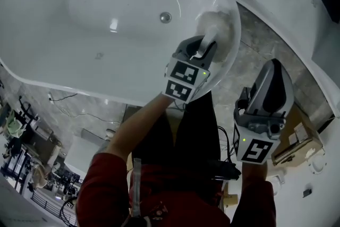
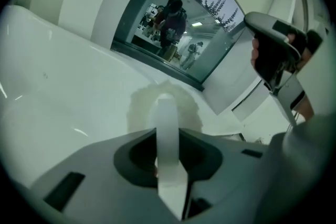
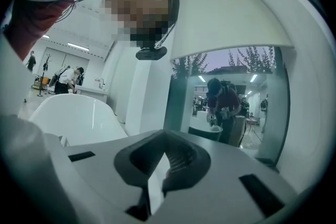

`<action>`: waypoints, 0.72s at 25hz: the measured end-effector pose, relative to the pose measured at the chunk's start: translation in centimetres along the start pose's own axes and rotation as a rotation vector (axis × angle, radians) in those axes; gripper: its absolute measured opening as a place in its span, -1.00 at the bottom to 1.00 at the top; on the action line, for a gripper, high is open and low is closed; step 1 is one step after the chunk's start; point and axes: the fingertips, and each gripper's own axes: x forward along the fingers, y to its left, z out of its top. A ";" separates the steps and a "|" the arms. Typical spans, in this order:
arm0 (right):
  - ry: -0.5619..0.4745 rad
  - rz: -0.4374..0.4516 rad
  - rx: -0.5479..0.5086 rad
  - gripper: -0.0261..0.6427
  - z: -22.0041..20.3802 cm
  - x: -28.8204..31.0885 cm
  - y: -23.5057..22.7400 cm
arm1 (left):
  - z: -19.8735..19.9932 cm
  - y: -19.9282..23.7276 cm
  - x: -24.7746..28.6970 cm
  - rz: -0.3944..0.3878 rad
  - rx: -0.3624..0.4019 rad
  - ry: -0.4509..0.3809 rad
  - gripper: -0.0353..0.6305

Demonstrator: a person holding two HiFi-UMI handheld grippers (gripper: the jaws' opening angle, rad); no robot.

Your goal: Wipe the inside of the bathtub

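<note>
The white bathtub fills the top of the head view, its drain near the middle. My left gripper reaches over the tub's right end, shut on a white fluffy cloth pressed against the inner wall. In the left gripper view the jaws are closed together, with the cloth spread behind them on the tub surface. My right gripper is held outside the tub over the floor, jaws together and empty. It also shows in the left gripper view as the right gripper.
Grey tiled floor lies between the tub and a curved white wall. A wooden box sits at the lower right. Cables trail on the floor at left. A dark window reflects a person behind the tub.
</note>
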 end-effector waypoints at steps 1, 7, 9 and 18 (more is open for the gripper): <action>0.002 -0.004 0.000 -0.89 0.0 0.0 0.0 | -0.5 -0.3 0.4 -0.003 -0.010 0.011 -0.61; 0.021 -0.011 0.009 -0.89 -1.2 0.5 0.2 | -0.8 -0.3 1.2 0.003 -0.017 0.005 -0.62; 0.031 -0.010 0.010 -0.89 -1.7 0.6 0.1 | -0.9 -0.2 1.4 0.002 -0.012 0.008 -0.61; 0.053 0.007 0.028 -0.89 -4.4 2.4 0.5 | -3.6 3.9 4.6 0.051 -0.003 0.068 -0.62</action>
